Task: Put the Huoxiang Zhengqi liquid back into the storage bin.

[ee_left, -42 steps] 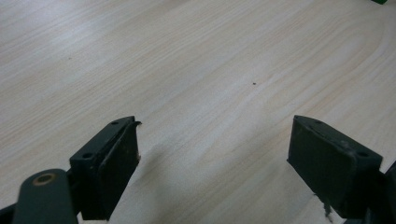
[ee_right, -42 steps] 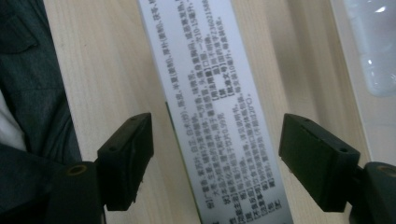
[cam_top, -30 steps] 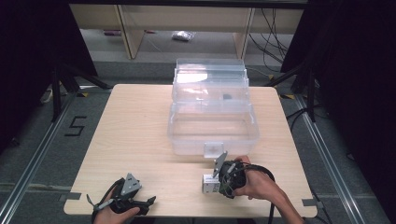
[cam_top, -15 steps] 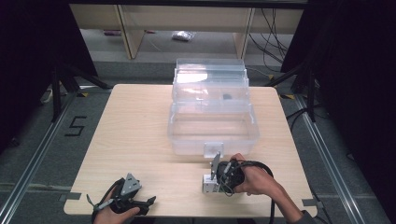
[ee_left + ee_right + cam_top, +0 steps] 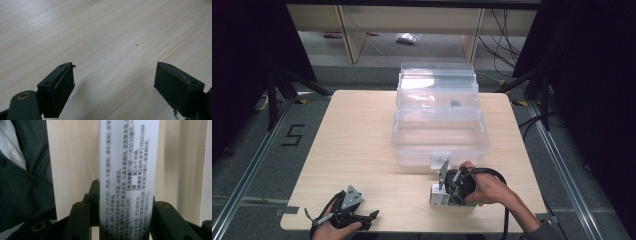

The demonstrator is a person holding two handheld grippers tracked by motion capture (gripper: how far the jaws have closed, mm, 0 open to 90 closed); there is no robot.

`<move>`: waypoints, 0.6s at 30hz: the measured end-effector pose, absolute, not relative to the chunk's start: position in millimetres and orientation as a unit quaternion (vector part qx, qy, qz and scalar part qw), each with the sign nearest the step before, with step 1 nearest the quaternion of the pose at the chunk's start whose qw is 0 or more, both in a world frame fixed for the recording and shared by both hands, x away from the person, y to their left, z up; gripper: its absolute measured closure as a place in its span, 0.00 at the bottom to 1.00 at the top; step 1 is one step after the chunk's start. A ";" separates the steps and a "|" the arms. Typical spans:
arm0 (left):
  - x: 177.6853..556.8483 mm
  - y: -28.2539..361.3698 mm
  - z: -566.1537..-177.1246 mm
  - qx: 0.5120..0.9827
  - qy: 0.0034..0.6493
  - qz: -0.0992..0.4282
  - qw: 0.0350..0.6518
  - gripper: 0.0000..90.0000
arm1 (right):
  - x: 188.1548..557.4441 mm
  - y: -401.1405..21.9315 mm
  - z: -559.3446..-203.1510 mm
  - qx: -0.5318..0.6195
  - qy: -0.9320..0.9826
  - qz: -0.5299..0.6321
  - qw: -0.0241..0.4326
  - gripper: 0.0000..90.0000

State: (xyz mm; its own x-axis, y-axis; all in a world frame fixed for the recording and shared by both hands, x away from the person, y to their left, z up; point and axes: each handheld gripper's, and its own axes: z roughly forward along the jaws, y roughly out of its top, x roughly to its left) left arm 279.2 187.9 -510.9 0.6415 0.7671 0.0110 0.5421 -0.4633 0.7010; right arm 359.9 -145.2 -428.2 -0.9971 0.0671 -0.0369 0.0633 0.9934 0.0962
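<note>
White carton (image 5: 128, 180) with printed black text sat clamped between right gripper (image 5: 122, 207) jaws, legible in right gripper view; high view showed it as small box (image 5: 439, 195) ahead of that gripper, near clear plastic bin (image 5: 439, 132). Left gripper (image 5: 115, 82) jaws spread wide over bare wooden table (image 5: 105, 32), grasping nothing. Versus earlier frame: right hand (image 5: 489, 189) shifted slightly; left gripper unchanged.

A clear plastic bin (image 5: 439, 135) blocks the table's (image 5: 352, 150) far right side.
</note>
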 end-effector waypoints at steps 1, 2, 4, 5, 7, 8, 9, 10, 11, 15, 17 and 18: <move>278.8 187.9 -510.5 0.840 0.390 0.161 0.342 0.17 | 359.6 -146.3 -427.0 0.040 0.998 0.052 0.020 0.72; 278.8 187.5 -510.8 0.838 0.392 0.161 0.345 0.17 | 359.6 -148.0 -423.7 0.047 0.997 0.049 0.021 0.72; 278.8 188.0 -510.3 0.841 0.389 0.162 0.341 0.17 | 363.1 -149.3 -419.4 0.024 0.998 0.058 0.023 0.72; 278.9 187.6 -510.9 0.839 0.391 0.164 0.342 0.17 | 360.2 -150.3 -416.7 0.048 0.997 0.052 0.020 0.72; 278.7 187.6 -510.5 0.838 0.393 0.160 0.342 0.17 | 361.6 -152.7 -409.9 0.045 0.997 0.054 0.019 0.72; 279.0 187.2 -511.0 0.836 0.396 0.164 0.344 0.17 | 361.6 -153.4 -407.7 0.048 0.997 0.054 0.022 0.72; 278.7 187.7 -510.6 0.839 0.391 0.162 0.343 0.17 | 362.3 -154.1 -404.6 0.050 0.997 0.057 0.022 0.72; 278.8 188.0 -510.5 0.841 0.389 0.162 0.340 0.17 | 362.9 -155.0 -401.5 0.049 0.997 0.058 0.024 0.72; 278.9 188.1 -510.6 0.841 0.389 0.162 0.340 0.17 | 365.7 -155.6 -400.5 0.032 0.997 0.065 0.022 0.72; 278.8 188.0 -510.4 0.841 0.389 0.161 0.341 0.17 | 368.1 -158.7 -388.5 0.046 0.997 0.063 0.028 0.72; 278.8 187.6 -510.9 0.838 0.392 0.162 0.344 0.17 | 371.9 -160.8 -383.3 0.040 0.996 0.071 0.030 0.72; 279.1 187.4 -511.0 0.837 0.395 0.163 0.342 0.17 | 372.7 -161.0 -378.9 0.049 0.996 0.073 0.026 0.72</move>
